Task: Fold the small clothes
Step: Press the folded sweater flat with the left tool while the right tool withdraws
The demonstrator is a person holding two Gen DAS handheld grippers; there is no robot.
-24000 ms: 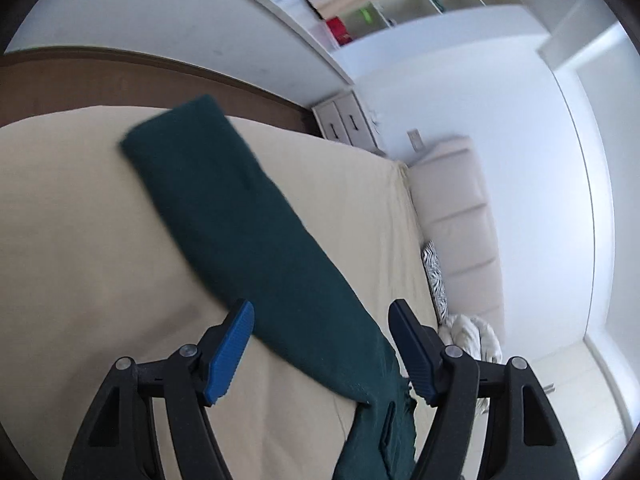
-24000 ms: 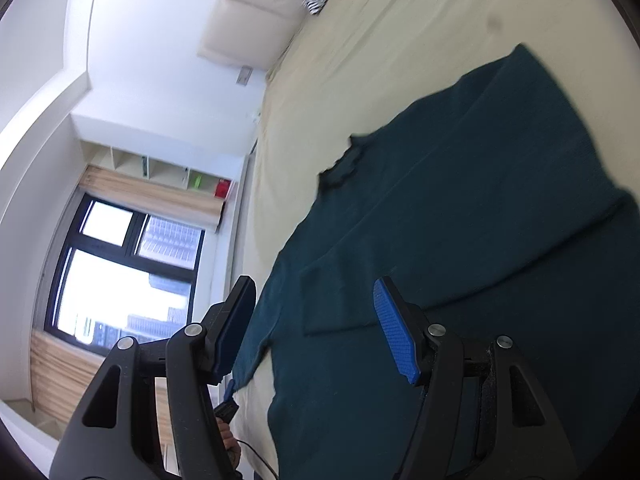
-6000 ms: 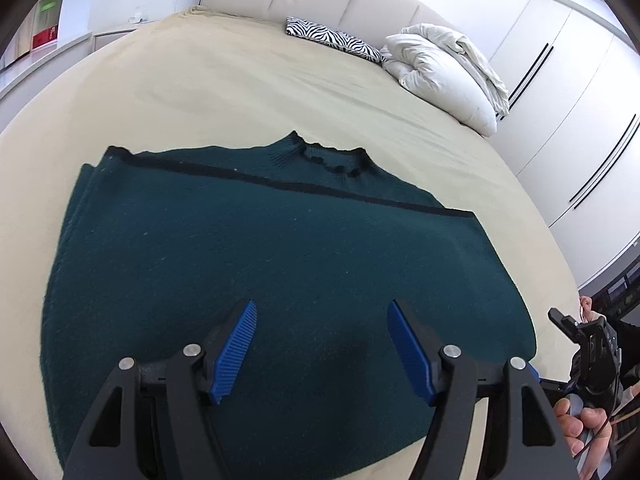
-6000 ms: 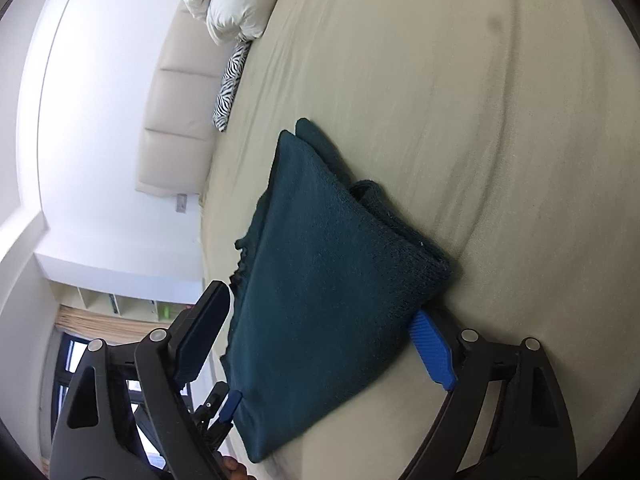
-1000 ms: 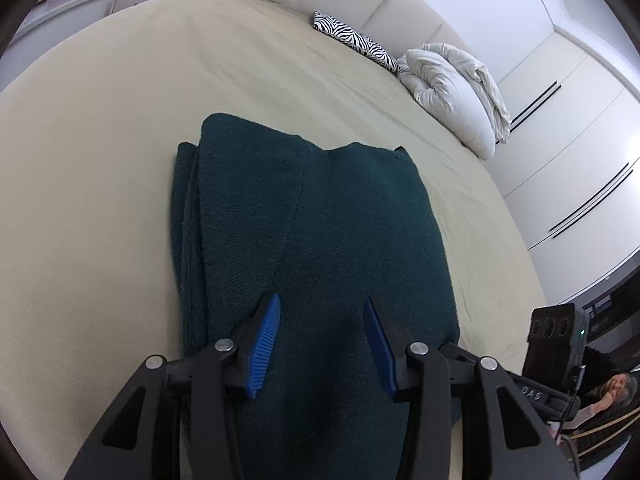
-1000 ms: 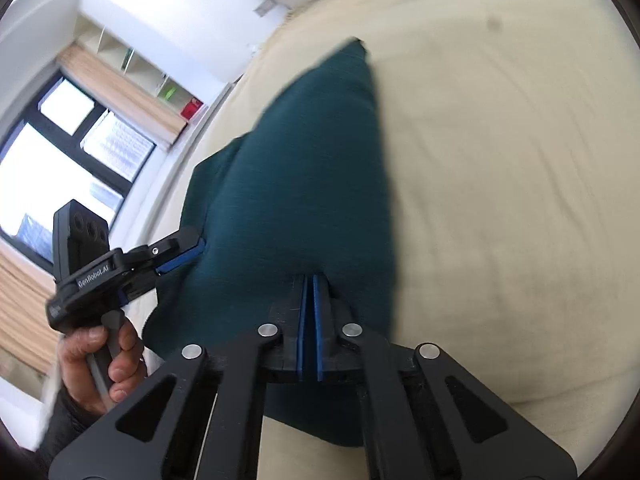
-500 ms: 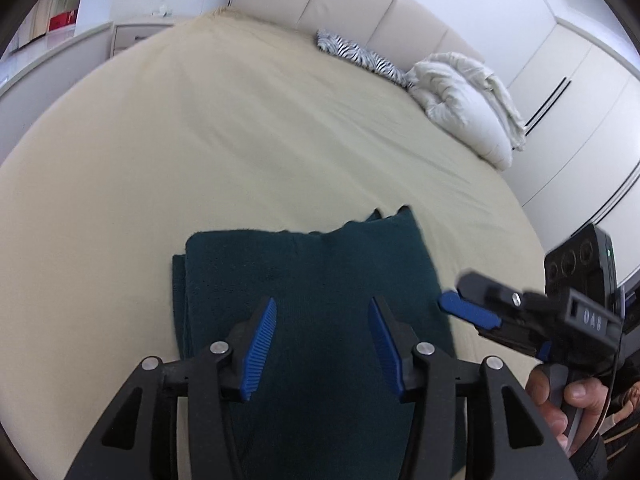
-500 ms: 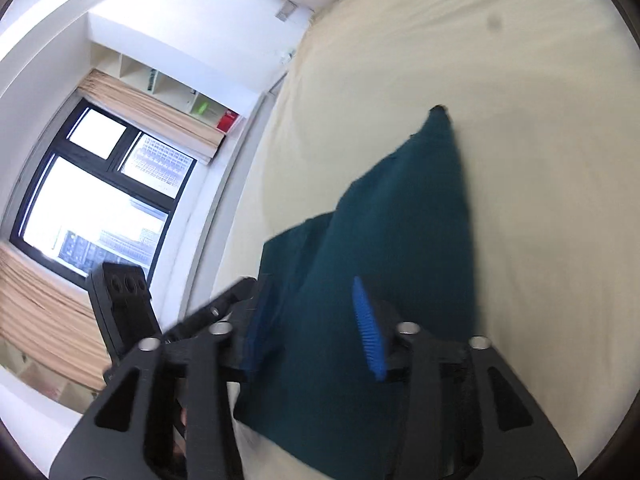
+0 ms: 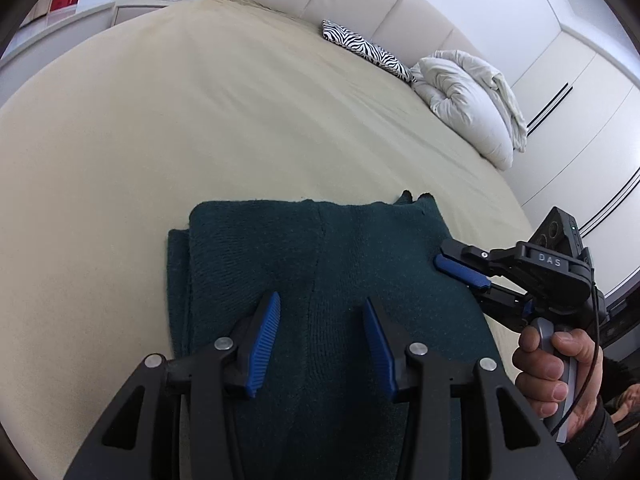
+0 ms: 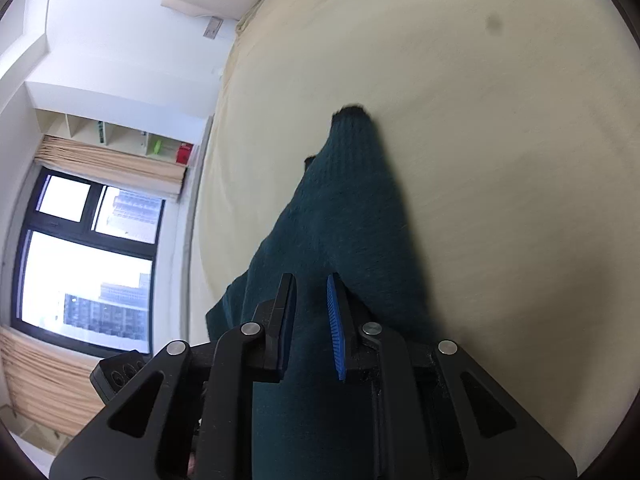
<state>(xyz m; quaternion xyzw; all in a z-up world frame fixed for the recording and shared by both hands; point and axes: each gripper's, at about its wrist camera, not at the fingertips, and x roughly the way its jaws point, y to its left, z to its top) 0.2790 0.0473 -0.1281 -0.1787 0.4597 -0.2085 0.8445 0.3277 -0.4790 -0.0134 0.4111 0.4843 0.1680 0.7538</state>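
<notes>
A dark green knit sweater (image 9: 320,256) lies folded into a thick rectangle on the beige bed (image 9: 160,120). My left gripper (image 9: 320,336) is open and hovers over the sweater's near part, holding nothing. My right gripper (image 9: 464,276) shows at the sweater's right edge in the left wrist view, held in a hand. In the right wrist view the right gripper (image 10: 312,320) has its jaws partly open, a narrow gap between them, straddling the sweater (image 10: 344,208) at its edge without pinching it.
A zebra-print pillow (image 9: 368,48) and a bundled white duvet (image 9: 472,96) lie at the head of the bed by the padded headboard (image 9: 360,4). White wardrobes (image 9: 580,120) stand to the right. A window (image 10: 88,264) and shelves (image 10: 120,136) are on the far side.
Both grippers let go of the sweater's folded part, which now lies flat. My left gripper opened wider. My right gripper went from shut to open, then narrowed again at the sweater's edge.
</notes>
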